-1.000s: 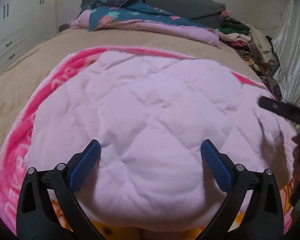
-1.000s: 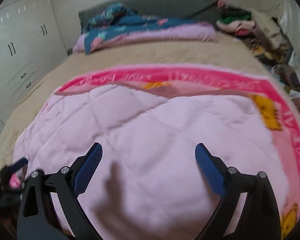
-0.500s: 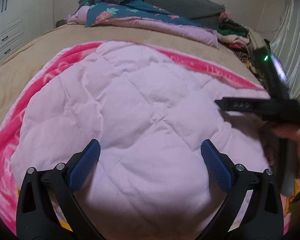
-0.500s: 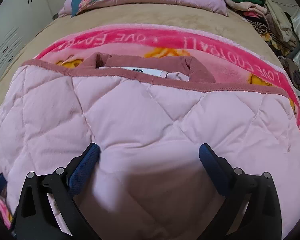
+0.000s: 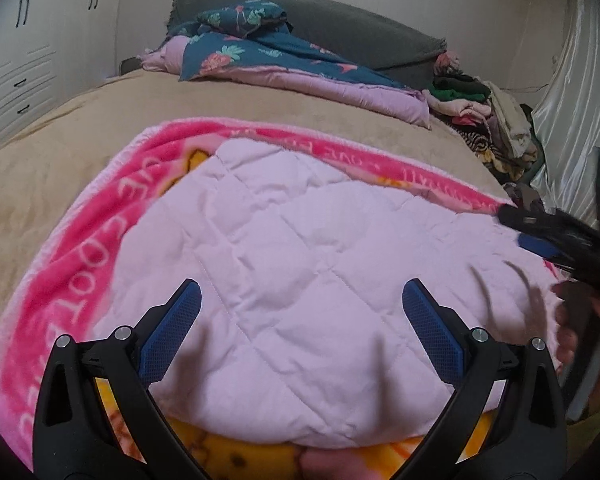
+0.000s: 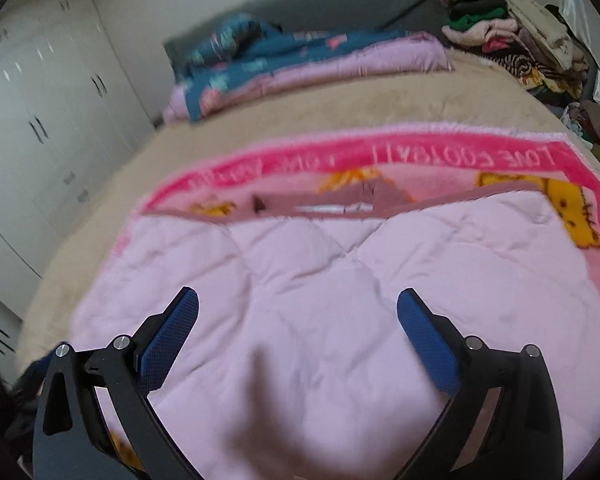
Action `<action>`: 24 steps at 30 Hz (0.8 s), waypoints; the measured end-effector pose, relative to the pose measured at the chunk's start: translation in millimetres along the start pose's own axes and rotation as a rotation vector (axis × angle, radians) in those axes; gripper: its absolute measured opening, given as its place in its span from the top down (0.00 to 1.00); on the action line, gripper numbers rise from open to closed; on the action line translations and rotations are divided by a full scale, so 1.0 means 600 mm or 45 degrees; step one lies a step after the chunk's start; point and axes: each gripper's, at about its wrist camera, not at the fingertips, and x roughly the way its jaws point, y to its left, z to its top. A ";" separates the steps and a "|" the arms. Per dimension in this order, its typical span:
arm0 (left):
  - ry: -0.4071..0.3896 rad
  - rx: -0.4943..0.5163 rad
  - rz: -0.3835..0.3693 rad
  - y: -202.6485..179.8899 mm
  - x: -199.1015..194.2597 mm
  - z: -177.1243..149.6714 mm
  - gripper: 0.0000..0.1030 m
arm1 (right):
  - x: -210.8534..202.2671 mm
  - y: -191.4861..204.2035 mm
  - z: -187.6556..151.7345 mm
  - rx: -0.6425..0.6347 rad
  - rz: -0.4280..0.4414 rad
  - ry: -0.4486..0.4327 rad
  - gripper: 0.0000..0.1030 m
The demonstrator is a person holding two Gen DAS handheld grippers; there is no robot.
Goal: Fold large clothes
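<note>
In the left wrist view, a bed (image 5: 80,136) with a tan cover fills the room, with white cupboards (image 5: 24,68) on the left and a pile of clothes (image 5: 488,120) at the far right. A pink cartoon blanket (image 5: 80,248) lies on the bed. On top of it lies the pink quilted jacket (image 5: 300,264), puffy and folded over. It looks soft, light and floppy, so I think it will sag if lifted by one spot. The left tongs (image 5: 300,328) are spread wide above it and hold nothing. The right tongs (image 5: 556,240) poke in at the right edge, blurry, close to the jacket's side.

In the right wrist view, the picture is a bit blurry. The same bed and blanket show. The jacket's darker pink collar (image 6: 364,200) peeks out at the far edge. The edges and corners look like the best places to pinch. The right tongs have just been opening and now stand wide apart over the jacket, with nothing pinched between them.
</note>
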 end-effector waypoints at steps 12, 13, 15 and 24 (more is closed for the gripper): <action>-0.083 0.018 0.022 -0.008 -0.075 -0.019 0.08 | -0.190 -0.037 -0.079 -0.047 -0.050 -0.205 0.04; -0.084 0.020 0.023 -0.007 -0.080 -0.022 0.08 | -0.198 -0.039 -0.086 -0.048 -0.052 -0.214 0.04; -0.089 0.031 0.033 -0.009 -0.090 -0.030 0.08 | -0.217 -0.043 -0.101 -0.052 -0.070 -0.239 0.04; -0.084 0.059 0.056 -0.011 -0.119 -0.061 0.08 | -0.271 -0.060 -0.163 -0.044 -0.146 -0.283 0.04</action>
